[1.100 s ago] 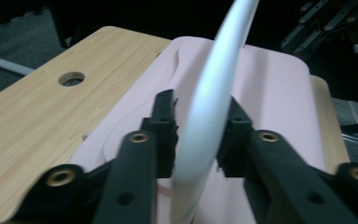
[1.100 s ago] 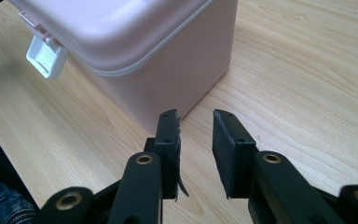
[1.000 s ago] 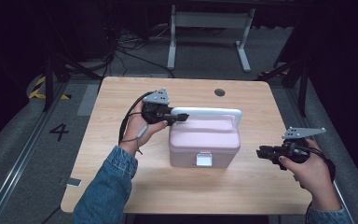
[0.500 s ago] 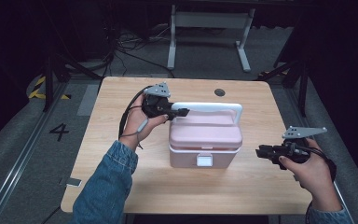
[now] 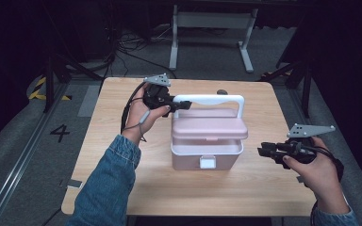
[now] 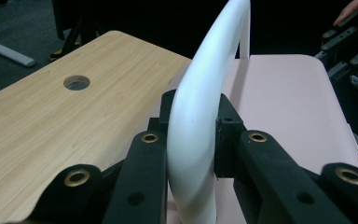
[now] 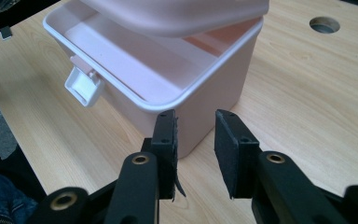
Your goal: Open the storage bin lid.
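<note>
Jaws of left gripper [image 5: 181, 104] clamped on the white handle [image 6: 200, 107] at its left end, lifting pink lid [image 5: 209, 126] off the storage box [image 5: 207, 157] mid-table. Right gripper [image 7: 196, 154] just beside box's corner, jaws just been opening, nothing between. Off-centre grip, so could tilt or slip. Handle's long axis across the box, left-right.

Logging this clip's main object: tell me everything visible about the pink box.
The pink box looks like smooth plastic, with a white rim and a white front latch hanging undone. Its pink lid is lifted off the base, leaving a gap. The white arched handle is clamped at its left end by the left gripper. The base rests mid-table; the right gripper stays apart from it.
</note>
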The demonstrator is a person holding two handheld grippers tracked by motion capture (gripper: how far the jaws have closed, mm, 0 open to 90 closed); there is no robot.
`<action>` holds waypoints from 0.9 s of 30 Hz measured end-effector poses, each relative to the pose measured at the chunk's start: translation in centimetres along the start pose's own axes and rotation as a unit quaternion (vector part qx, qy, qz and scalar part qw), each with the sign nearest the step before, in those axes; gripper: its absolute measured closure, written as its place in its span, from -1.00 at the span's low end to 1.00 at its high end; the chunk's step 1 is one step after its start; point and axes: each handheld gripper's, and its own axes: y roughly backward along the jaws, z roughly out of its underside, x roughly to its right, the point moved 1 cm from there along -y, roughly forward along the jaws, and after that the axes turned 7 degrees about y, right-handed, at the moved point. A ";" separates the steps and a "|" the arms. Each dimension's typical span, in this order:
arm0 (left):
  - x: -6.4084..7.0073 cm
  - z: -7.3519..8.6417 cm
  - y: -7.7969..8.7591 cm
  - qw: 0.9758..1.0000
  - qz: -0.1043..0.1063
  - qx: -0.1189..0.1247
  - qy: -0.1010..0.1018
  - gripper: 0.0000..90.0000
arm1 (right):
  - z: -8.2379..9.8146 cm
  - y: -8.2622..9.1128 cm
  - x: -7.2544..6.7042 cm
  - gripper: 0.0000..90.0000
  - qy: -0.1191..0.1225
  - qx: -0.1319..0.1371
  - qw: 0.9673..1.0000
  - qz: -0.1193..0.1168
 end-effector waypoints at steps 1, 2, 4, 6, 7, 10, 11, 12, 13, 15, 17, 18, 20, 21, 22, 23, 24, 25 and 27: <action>-0.1 -0.1 0.0 1.000 0.002 0.002 0.005 0.75 | -0.2 0.0 0.0 0.56 0.001 0.002 1.000 0.000; -0.3 -0.2 0.0 1.000 0.002 0.001 0.006 0.75 | -0.5 0.2 -0.1 0.55 0.005 0.003 1.000 0.001; -0.4 -0.4 0.0 1.000 0.001 0.000 0.012 0.75 | -1.0 0.3 -0.2 0.55 0.010 0.008 1.000 0.003; -0.5 -0.6 0.0 1.000 0.001 -0.002 0.019 0.75 | -1.7 0.5 -0.4 0.54 0.018 0.013 1.000 0.005; -0.6 -0.7 0.0 1.000 -0.001 -0.001 0.022 0.75 | -1.9 0.5 -0.5 0.52 0.017 0.014 1.000 0.005; -0.8 -0.8 0.0 1.000 0.001 0.002 0.029 0.74 | -2.4 0.4 -0.7 0.46 0.023 0.019 1.000 0.007; -1.1 -0.9 0.0 1.000 0.001 0.004 0.031 0.74 | -2.6 0.3 -0.8 0.42 0.025 0.021 0.999 0.008; -1.2 -0.9 -0.1 0.999 0.000 0.008 0.037 0.74 | -2.9 0.2 -0.9 0.38 0.029 0.023 0.999 0.013; -1.3 -1.0 -0.1 0.999 0.000 0.010 0.038 0.73 | -3.1 0.1 -0.9 0.36 0.033 0.023 0.999 0.016; -1.5 -1.1 -0.1 0.999 -0.002 0.011 0.043 0.73 | -3.4 -0.1 -1.0 0.30 0.037 0.027 0.999 0.017; -1.7 -1.3 -0.2 0.999 -0.005 0.013 0.045 0.73 | -3.7 -0.3 -1.0 0.26 0.040 0.031 0.999 0.021; -1.8 -1.3 -0.2 0.999 -0.007 0.013 0.046 0.72 | -3.9 -0.4 -1.0 0.22 0.042 0.035 0.998 0.025; -1.9 -1.5 -0.2 0.999 -0.011 0.013 0.046 0.72 | -4.1 -0.5 -0.9 0.15 0.043 0.044 0.998 0.030; -2.0 -1.6 -0.2 0.999 -0.015 0.012 0.045 0.72 | -4.3 -0.6 -0.8 0.11 0.044 0.046 0.997 0.032; -2.0 -1.6 -0.2 0.999 -0.016 0.012 0.047 0.71 | -4.4 -0.7 -0.7 0.07 0.048 0.049 0.997 0.037; -2.0 -1.7 -0.2 0.999 -0.017 0.013 0.047 0.71 | -4.5 -0.8 -0.7 0.03 0.049 0.053 0.997 0.042; -2.1 -1.7 -0.3 0.999 -0.018 0.015 0.048 0.71 | -4.6 -0.9 -0.6 0.00 0.051 0.054 0.996 0.045; -2.2 -1.7 -0.3 0.998 -0.018 0.016 0.049 0.71 | -4.7 -1.0 -0.5 -0.04 0.051 0.058 0.996 0.049; -2.4 -1.8 -0.3 0.998 -0.018 0.018 0.051 0.71 | -4.9 -1.2 -0.3 -0.06 0.044 0.063 0.995 0.057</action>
